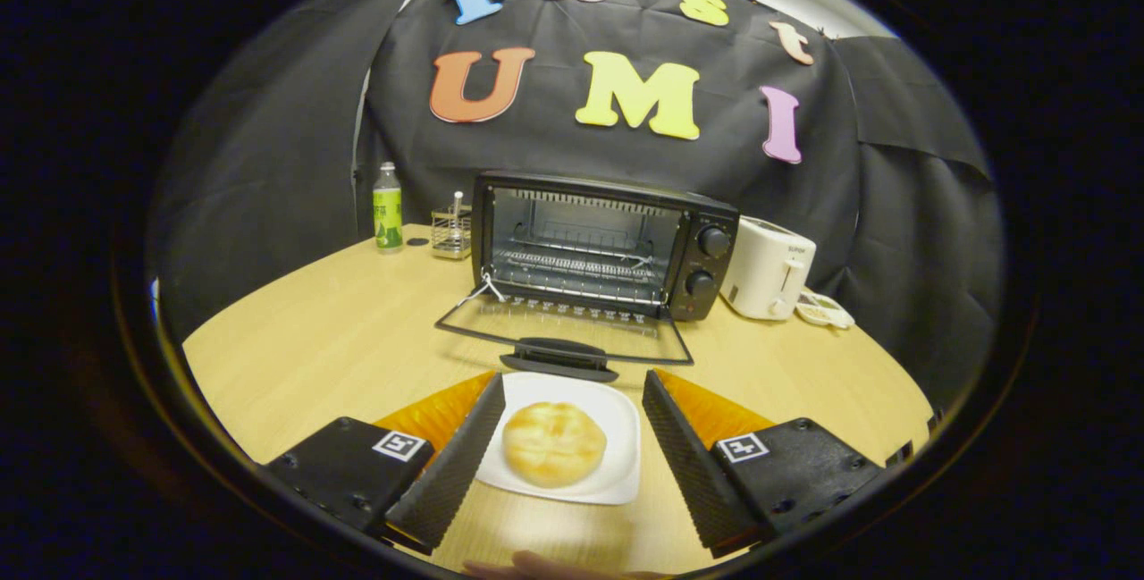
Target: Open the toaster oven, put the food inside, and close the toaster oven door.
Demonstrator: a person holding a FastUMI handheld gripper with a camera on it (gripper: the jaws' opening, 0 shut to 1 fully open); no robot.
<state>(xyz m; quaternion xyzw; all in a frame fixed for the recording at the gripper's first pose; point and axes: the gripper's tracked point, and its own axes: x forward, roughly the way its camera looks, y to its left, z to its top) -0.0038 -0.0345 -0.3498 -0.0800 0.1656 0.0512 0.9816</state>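
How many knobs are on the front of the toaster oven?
2. Upper knob and lower knob sit stacked on the toaster oven's right panel, beside its open door. Gripper open around the plate.

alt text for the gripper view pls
The open gripper straddles a square white plate holding a round golden bun, just before a black toaster oven with its glass door lowered onto the wooden table.

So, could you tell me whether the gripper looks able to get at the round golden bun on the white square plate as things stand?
Probably yes: the gripper is open, its fingers either side of the white square plate, the round golden bun between them, nothing on top.
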